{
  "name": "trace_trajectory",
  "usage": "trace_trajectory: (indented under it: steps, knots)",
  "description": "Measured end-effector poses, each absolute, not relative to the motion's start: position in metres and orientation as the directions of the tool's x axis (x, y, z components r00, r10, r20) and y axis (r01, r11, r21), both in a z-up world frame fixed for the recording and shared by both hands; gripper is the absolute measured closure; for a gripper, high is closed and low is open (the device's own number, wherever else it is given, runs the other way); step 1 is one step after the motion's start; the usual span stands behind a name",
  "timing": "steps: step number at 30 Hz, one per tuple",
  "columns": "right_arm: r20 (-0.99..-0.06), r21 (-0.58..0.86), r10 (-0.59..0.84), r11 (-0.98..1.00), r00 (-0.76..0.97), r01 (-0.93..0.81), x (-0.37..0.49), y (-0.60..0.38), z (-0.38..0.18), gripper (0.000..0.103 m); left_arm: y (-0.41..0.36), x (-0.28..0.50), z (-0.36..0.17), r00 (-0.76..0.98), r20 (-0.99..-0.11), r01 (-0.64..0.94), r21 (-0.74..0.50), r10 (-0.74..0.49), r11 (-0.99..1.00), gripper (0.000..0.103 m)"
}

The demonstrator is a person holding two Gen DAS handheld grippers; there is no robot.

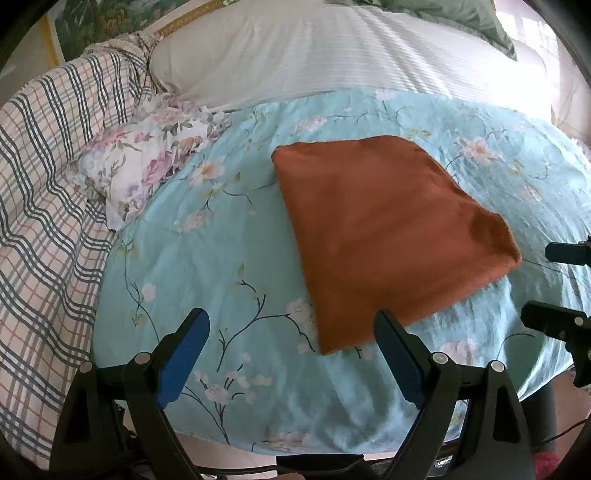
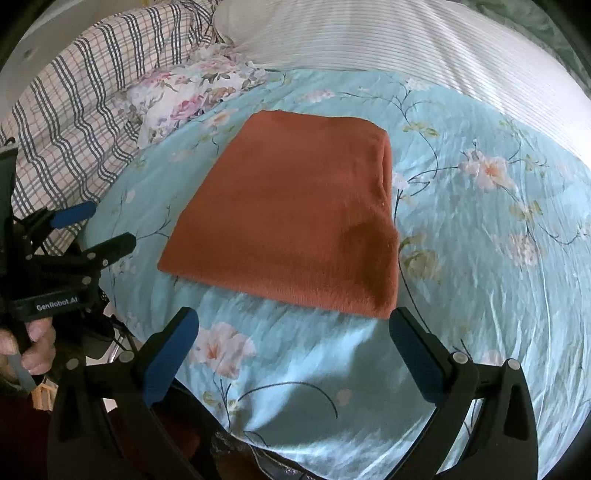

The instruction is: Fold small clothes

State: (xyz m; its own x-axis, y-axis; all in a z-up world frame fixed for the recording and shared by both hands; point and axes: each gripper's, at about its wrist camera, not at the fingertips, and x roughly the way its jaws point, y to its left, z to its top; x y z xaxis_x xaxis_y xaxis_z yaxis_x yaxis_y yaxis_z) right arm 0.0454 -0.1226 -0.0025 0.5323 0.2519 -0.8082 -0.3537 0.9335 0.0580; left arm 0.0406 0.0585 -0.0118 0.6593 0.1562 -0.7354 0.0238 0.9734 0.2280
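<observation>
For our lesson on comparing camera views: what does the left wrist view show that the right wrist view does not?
Only the left wrist view shows the green pillow and a picture edge behind the bed. Only the right wrist view shows the person's hand holding the left gripper. Both show the folded orange cloth, the blue floral sheet, the plaid blanket and open grippers.
</observation>
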Motion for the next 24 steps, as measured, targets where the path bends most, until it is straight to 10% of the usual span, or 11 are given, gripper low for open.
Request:
trace_trajectory:
  steps: [24]
  knots:
    - [-0.822, 0.058, 0.249, 0.931, 0.512, -0.36, 0.082, -0.111, -0.008, 0.0, 0.065, 0.072, -0.017, 0.634, -0.757, 0.014, 0.215, 0.158, 0.976, 0.012]
